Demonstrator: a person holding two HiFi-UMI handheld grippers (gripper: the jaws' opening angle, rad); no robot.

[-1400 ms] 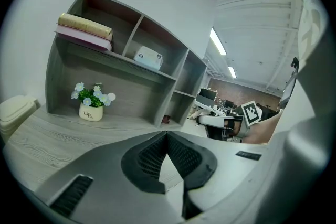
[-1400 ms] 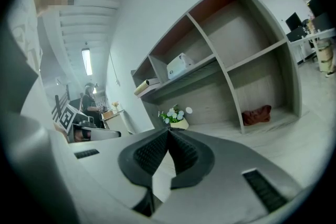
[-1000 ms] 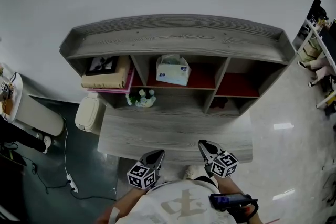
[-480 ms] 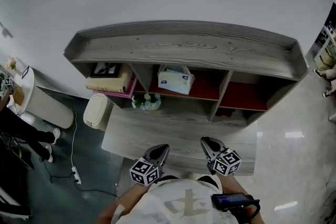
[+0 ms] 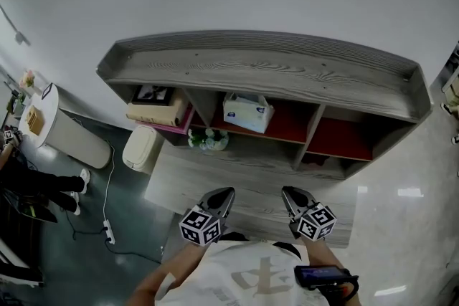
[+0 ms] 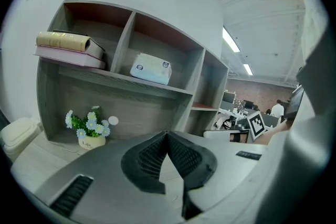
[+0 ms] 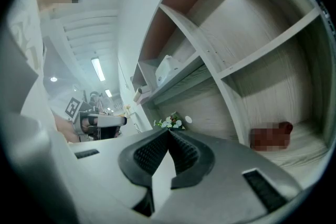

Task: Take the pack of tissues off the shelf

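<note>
Closest to us are our own two hands. The left tongs (image 5: 224,195) and the right tongs (image 5: 290,194) are side by side over the near edge of the grey wood tabletop (image 5: 244,179). They're a little apart from each other and both point toward the shelf (image 5: 265,72). In the left gripper view the left tongs (image 6: 167,135) are pressed together at the tips with nothing between them. It's the same in the right gripper view: the right tongs (image 7: 169,131) are together and hold nothing. A bit further back, a small pot of white flowers (image 5: 208,140) stands on the tabletop against the shelf's back panel, below the divider between the left and middle compartments. Off the tabletop's left end there's a pale bin (image 5: 140,149) on the floor. Up in the shelf, the pack of tissues (image 5: 247,112) sits in the middle compartment of the upper row on a reddish board, well clear of both tongs. It's a white pack with a blue mark on the front (image 6: 151,68). The compartment to its left has a stack of books (image 5: 159,110) lying flat, a tan one on top of a pink one.
</note>
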